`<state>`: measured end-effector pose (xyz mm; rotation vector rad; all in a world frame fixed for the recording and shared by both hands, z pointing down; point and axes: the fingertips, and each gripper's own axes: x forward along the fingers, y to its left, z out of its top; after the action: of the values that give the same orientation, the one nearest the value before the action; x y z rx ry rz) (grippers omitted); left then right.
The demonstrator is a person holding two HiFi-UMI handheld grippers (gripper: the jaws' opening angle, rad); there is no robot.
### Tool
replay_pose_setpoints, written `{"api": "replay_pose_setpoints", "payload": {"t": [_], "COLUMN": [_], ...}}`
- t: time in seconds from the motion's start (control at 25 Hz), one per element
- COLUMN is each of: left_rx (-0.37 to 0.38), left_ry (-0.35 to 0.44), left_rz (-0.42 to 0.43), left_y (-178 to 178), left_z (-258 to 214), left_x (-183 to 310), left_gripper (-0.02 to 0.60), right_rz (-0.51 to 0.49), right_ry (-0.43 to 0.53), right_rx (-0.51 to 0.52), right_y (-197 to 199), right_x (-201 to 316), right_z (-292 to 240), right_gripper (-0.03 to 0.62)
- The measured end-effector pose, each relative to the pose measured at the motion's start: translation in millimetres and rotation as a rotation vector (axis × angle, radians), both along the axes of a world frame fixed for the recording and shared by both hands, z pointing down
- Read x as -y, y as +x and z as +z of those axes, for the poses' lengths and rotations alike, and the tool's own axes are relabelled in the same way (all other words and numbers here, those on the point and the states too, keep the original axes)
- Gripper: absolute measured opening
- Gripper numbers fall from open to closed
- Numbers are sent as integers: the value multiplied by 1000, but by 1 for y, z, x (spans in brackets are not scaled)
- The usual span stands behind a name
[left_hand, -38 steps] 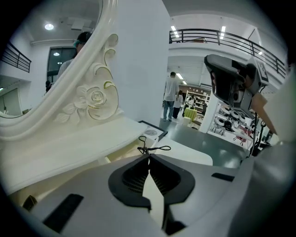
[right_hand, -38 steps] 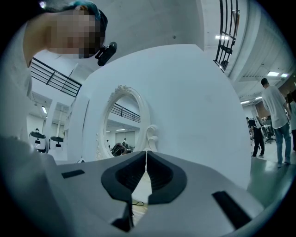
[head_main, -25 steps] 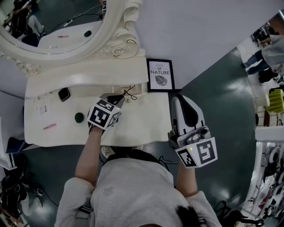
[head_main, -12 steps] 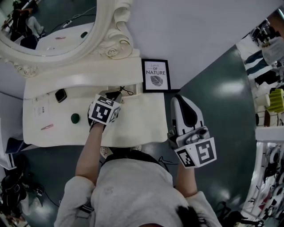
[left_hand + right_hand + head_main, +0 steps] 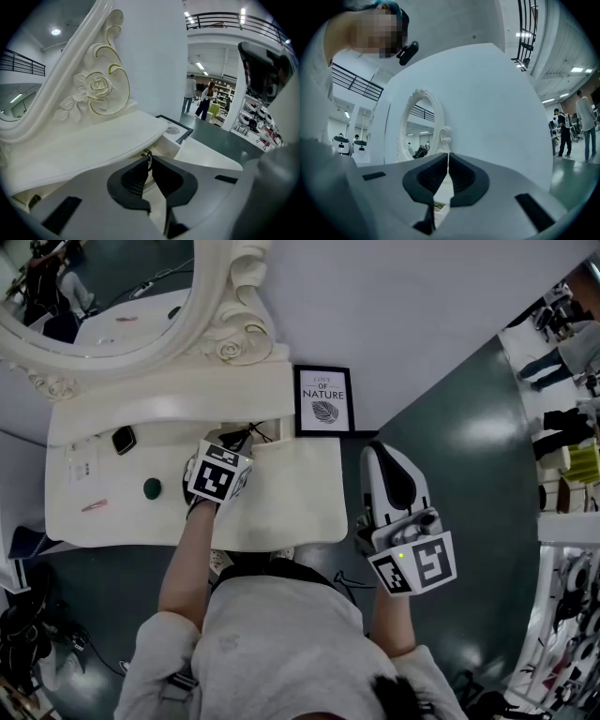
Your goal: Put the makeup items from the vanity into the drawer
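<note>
- Cream vanity top [image 5: 291,507] against a white wall, above a grey-green floor [image 5: 469,484].
- At the back left, an ornate oval mirror [image 5: 103,296] with carved roses, set on a raised shelf [image 5: 169,399].
- Framed leaf print [image 5: 324,399] upright at the wall, just right of that shelf.
- Far right of the room: racks and a few people, small and distant.
- Makeup on the left part of the top, all lying loose: a dark compact [image 5: 123,440] near the back, a green round pot [image 5: 152,488] nearer the middle, and a pink stick [image 5: 94,506] toward the front edge.
- Left gripper [image 5: 149,158] reaching over the middle of the vanity, jaws pinched almost to nothing on the thin dark drawer pull [image 5: 148,153] under the shelf edge.
- Small cream drawer [image 5: 165,146] just behind the pull; how far out, not clear.
- Right gripper [image 5: 448,161] off the vanity's right end, above the floor, pointing toward the wall — jaws pressed together, empty, touching nothing.
</note>
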<state>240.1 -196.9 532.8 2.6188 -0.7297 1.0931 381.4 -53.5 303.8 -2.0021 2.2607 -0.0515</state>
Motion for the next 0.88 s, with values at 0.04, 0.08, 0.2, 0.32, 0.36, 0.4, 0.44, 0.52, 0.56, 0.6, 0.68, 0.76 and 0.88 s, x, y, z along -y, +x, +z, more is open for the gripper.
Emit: {"api": "replay_pose_setpoints", "payload": {"t": [0.04,0.08,0.2,0.32,0.36,0.4,0.44,0.52,0.56,0.6,0.68,0.76,0.88], "left_rx": [-1,-1,-3,-12,-19,-30,-44,-81,-102,-123,-160,-197,-260], "left_ry": [2,4,13,33,44,57,72,104,121,137,164,185,191], "left_rz": [1,2,-3,-9,-13,-19,-27,-51,-63,-72,-85,-98,-123], "left_y": [0,0,-1,-3,-4,-6,-8,-13,-15,-19,-26,-36,-51], "left_z": [0,0,-1,-4,-6,-10,-14,-25,-31,-36,-46,-56,-70], "left_x": [0,0,0,-1,-2,-3,-4,-5,-5,-5,-8,-11,-14], "left_gripper": [25,26,55,110,112,112,112,97,68,45,23,16,14], "right_rz": [-3,-7,-20,-39,-48,-57,-68,-90,-101,-111,-132,-156,-188], "right_ry": [0,0,1,4,4,5,5,5,6,7,10,9,10], "right_rx": [0,1,3,7,8,9,10,13,13,14,15,15,11], "right_y": [1,1,1,-1,-3,-5,-7,-13,-17,-21,-30,-42,-60], "right_x": [0,0,1,3,3,4,6,9,11,13,17,19,24], "right_z": [0,1,2,2,2,2,2,3,3,3,2,1,1], "right_gripper": [23,23,23,23,23,23,23,23,23,23,23,23,23]}}
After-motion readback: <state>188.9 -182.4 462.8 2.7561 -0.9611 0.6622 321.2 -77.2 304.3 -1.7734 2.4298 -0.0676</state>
